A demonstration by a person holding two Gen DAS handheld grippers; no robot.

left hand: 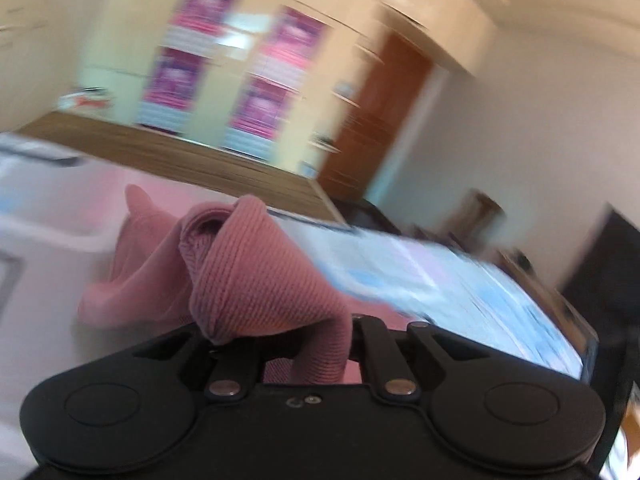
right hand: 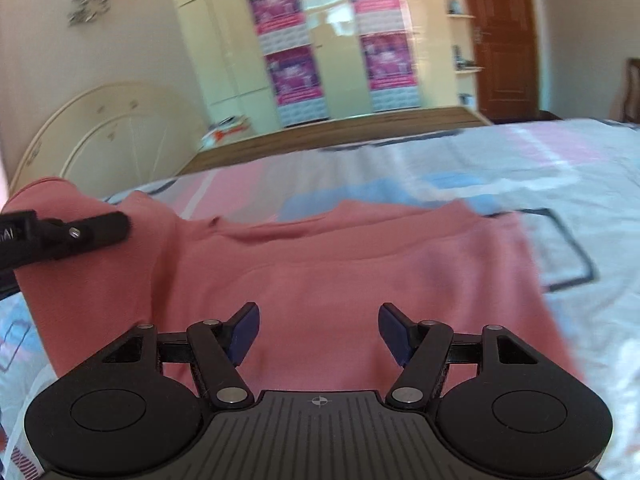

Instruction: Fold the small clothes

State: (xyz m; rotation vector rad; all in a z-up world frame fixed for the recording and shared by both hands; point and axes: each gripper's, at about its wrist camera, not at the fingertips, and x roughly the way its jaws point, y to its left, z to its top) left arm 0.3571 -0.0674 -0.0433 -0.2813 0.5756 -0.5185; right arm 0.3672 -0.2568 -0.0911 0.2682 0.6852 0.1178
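A pink knit garment (right hand: 340, 264) lies spread on the bed. My left gripper (left hand: 304, 344) is shut on a bunched fold of the garment (left hand: 256, 276) and lifts it, and the cloth hides its fingertips. In the right wrist view the left gripper (right hand: 100, 228) shows at the garment's raised left corner. My right gripper (right hand: 318, 330) is open and empty, its blue pads (right hand: 244, 330) apart just above the garment's near part.
The bed has a patterned white, pink and blue cover (right hand: 540, 168) and a cream headboard (right hand: 100, 132) at the left. Beyond it are a wooden floor (right hand: 340, 128), a cream wardrobe with pink posters (right hand: 384, 40) and a brown door (right hand: 500, 40).
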